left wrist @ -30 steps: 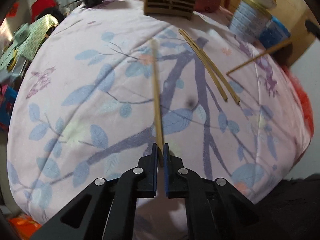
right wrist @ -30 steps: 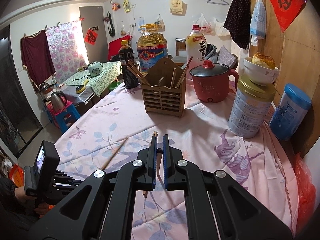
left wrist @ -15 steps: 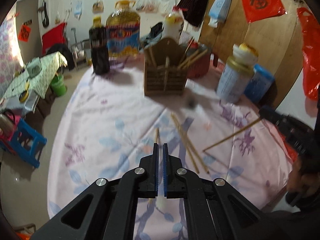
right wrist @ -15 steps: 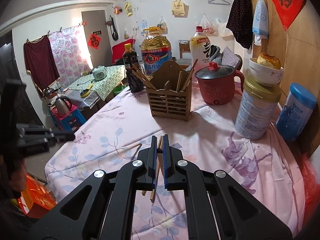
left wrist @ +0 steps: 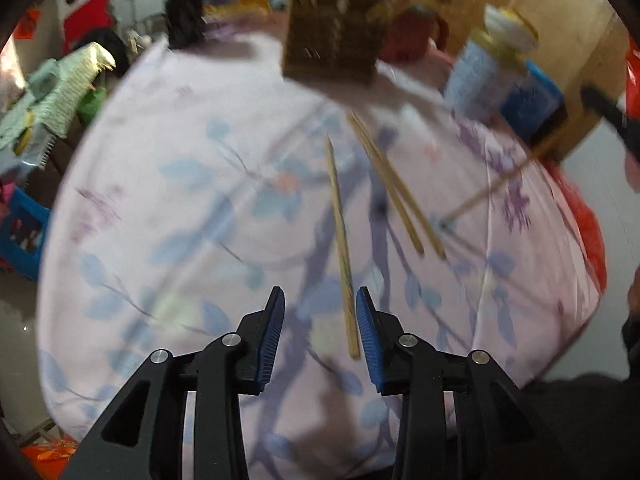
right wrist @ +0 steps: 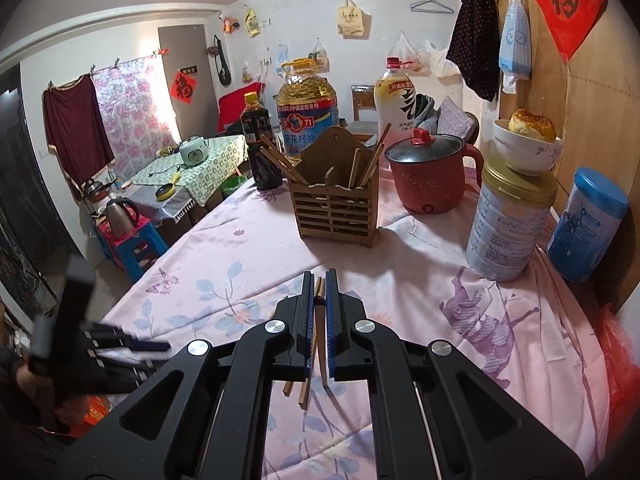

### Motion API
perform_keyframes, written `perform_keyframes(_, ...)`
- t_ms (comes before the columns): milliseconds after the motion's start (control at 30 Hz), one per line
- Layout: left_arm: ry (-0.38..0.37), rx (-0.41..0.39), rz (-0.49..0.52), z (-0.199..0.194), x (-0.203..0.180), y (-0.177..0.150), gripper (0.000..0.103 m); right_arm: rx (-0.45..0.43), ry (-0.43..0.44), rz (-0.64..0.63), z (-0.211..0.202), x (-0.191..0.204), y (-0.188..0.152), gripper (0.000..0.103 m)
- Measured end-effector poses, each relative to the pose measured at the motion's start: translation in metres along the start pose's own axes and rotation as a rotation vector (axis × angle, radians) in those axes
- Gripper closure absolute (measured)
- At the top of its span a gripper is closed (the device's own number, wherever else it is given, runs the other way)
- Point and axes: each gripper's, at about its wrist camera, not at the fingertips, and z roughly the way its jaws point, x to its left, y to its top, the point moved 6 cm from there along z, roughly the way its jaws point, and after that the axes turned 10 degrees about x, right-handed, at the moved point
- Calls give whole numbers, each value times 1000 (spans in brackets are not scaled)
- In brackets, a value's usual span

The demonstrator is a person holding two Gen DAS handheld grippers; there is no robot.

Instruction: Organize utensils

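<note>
Four loose chopsticks show from my left tongs [left wrist: 320, 316], all thin, straight, pale bamboo against a soft pink cloth [left wrist: 168, 216] printed with blue leaves. The nearest chopstick [left wrist: 340, 240] lies flat between my blue ribbed pads but closer to the right one; the jaws have just been opening, and they stand apart without touching it. A pair of chopsticks [left wrist: 396, 196] lies side by side just beyond and to the right. Farther right, a fourth stick [left wrist: 504, 180] slants up off the cloth, its far end lost in blur.

My right tongs [right wrist: 319, 296] are clamped together on one chopstick [right wrist: 319, 292], whose squared end pokes out past the tips. Only this view gives the slatted wooden holder [right wrist: 336, 208] sharply, straight ahead of the right tongs, boxy, with more sticks leaning inside. Behind and to the right of it sit a glossy red pot [right wrist: 428, 176] and a gold-lidded tin [right wrist: 508, 220]. The left view blurs all of these.
</note>
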Motion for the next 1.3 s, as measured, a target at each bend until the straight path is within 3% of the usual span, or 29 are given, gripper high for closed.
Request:
perform_keyframes(133,-54,40,74,19,-19,-3,66,24,-4,-7,2,-3,-1,96)
perform_keyframes(267,-66,100,88,44,-26,-12,67,38,-2,-18,3,-5,-1,96)
perform_keyframes(333,-52,81,92,46,-28,-19,70,43,-3,-25,3,-7,-1,96)
perform_keyframes(367,-40,68,94,45,-27,-20,75,45,-1,-27,2,-7,-1,96)
perform_keyframes(433,-32,55,70,45,-22,-21,96,47,2,-29,3,-9,-1,96)
perform_keyframes(500,-58,44,8,43,-14,-20,97,48,7,-32,3,-9,0,96)
perform_keyframes(933,50,-261,16,-95,-29,53,98,0,38,-12,0,-5,7,97)
perform_keyframes(1300,11,-316,59,-117,-38,77,97,-2,31,20,3,-2,2,97)
